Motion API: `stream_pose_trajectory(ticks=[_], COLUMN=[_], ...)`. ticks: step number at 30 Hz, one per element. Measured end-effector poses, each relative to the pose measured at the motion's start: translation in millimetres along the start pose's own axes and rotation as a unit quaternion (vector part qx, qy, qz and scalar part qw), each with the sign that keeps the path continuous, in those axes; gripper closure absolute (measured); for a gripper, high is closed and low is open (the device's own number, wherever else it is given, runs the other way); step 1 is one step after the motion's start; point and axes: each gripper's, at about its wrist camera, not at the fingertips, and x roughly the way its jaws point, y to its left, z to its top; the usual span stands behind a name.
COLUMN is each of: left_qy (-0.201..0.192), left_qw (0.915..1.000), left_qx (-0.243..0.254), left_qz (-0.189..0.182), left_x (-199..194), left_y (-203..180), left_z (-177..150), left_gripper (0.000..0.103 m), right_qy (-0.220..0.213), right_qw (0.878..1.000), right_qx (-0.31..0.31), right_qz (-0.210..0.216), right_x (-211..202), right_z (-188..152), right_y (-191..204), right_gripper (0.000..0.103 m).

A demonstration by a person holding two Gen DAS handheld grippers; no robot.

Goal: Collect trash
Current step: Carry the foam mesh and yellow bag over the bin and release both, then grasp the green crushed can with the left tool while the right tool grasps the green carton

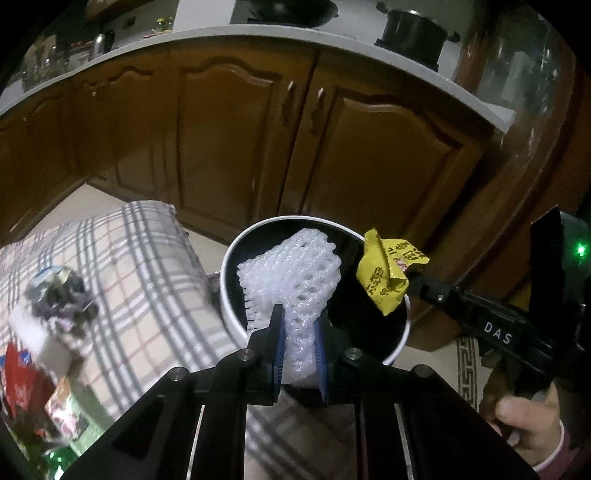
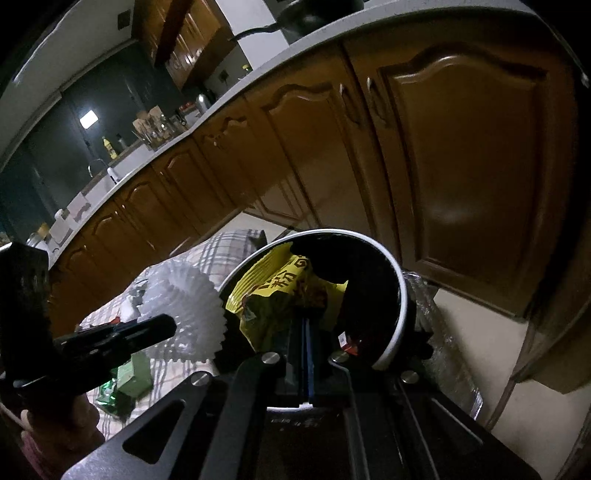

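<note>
Left gripper (image 1: 300, 332) clamping down on a wad of white foam netting (image 1: 291, 273), blue pads (image 1: 279, 345) pinching its lower end, the rest fanning up and out ahead of the fingertips. Hovering right over the round white-rimmed bin (image 1: 231, 295), black inside, netting hanging above its open mouth.

Right gripper (image 2: 308, 328) squeezing tight on a crumpled yellow wrapper (image 2: 273, 295) with dark printed characters, wrapper bulging forward from the closed tips. Sitting over the bin's near right rim in the left wrist view, and well inside the bin's mouth as seen from the right wrist.

Both pieces of trash hanging just beside each other, netting to the left, wrapper to the right, not touching.

Spreading out left of the bin: a plaid cloth (image 1: 122, 258) carrying more blurred packets and wrappers. Standing behind: brown wooden cabinet doors (image 1: 236, 140) under a pale surface (image 1: 207, 37) bearing a dark pot (image 1: 413, 31).
</note>
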Motion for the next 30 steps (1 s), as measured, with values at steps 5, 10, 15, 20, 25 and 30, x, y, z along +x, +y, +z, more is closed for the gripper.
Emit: stream_pose_trajectory(ticks=[5, 10, 15, 20, 25, 30], left_qy=[0.015, 0.029, 0.033, 0.028, 0.018, -0.001], left_qw=[0.9999, 0.9994, 0.9991, 0.9993, 0.9995, 0.9993], left_qx=[0.0, 0.005, 0.004, -0.005, -0.018, -0.033], left_qz=[0.005, 0.018, 0.025, 0.022, 0.017, 0.016], left_x=[25, 45, 49, 38, 17, -17], left_y=[-3, -6, -7, -1, 5, 13], left_z=[8, 12, 9, 1, -12, -35], left_gripper=[0.088, 0.076, 0.049, 0.036, 0.034, 0.031], right_qy=[0.014, 0.031, 0.047, 0.036, 0.017, -0.005], right_qw=[1.0, 1.0, 0.999, 0.999, 0.999, 0.999], right_qx=[0.0, 0.0, 0.003, 0.013, 0.022, 0.033], right_qz=[-0.004, -0.005, -0.009, 0.002, 0.015, 0.025], right_x=[13, 26, 33, 25, 9, -11], right_z=[5, 10, 11, 12, 4, -14], right_y=[-7, -13, -16, -17, -11, 2], right_gripper=[0.103, 0.1, 0.087, 0.063, 0.047, 0.03])
